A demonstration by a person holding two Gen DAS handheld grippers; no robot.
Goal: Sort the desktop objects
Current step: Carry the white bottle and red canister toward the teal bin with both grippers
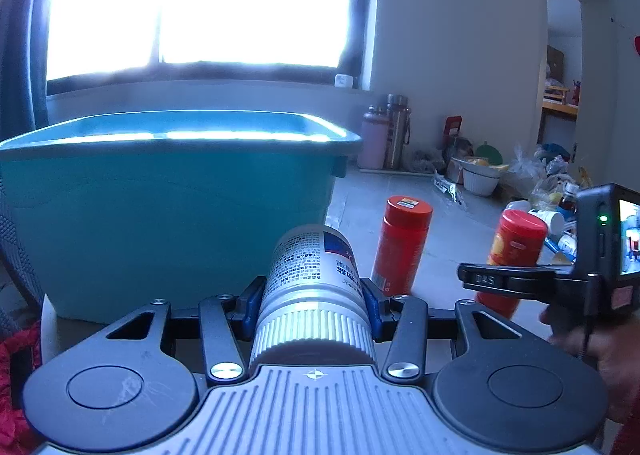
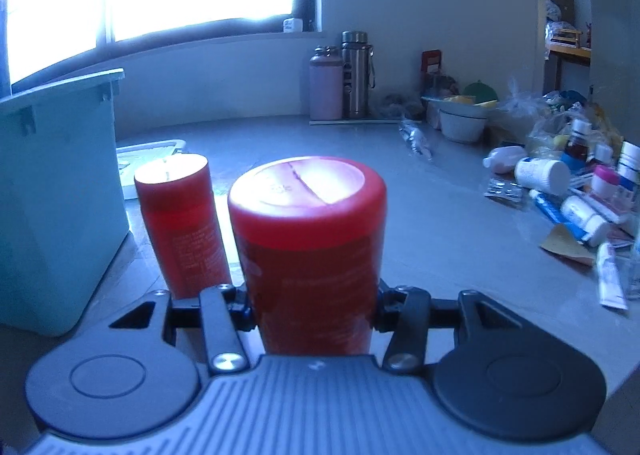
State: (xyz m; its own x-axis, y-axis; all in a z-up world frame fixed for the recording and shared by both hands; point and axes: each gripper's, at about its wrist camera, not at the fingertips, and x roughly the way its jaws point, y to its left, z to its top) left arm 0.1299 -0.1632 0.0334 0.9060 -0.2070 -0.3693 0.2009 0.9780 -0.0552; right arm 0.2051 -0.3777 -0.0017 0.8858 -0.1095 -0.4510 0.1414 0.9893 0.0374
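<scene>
My left gripper (image 1: 312,301) is shut on a white bottle (image 1: 310,275) with a ribbed cap, held tilted in front of the teal storage bin (image 1: 172,211). My right gripper (image 2: 314,305) is shut on a wide red jar (image 2: 310,251), upright on or just above the grey table. The right gripper with this red jar (image 1: 516,251) also shows in the left wrist view. A slimmer red canister (image 2: 180,223) stands on the table just left of the jar; it also shows in the left wrist view (image 1: 402,243).
The teal bin (image 2: 52,195) stands at the left, a white lid (image 2: 148,159) lying behind it. Two flasks (image 2: 340,75) and a bowl (image 2: 462,123) stand by the back wall. Several medicine bottles, tubes and packets (image 2: 576,195) litter the right side.
</scene>
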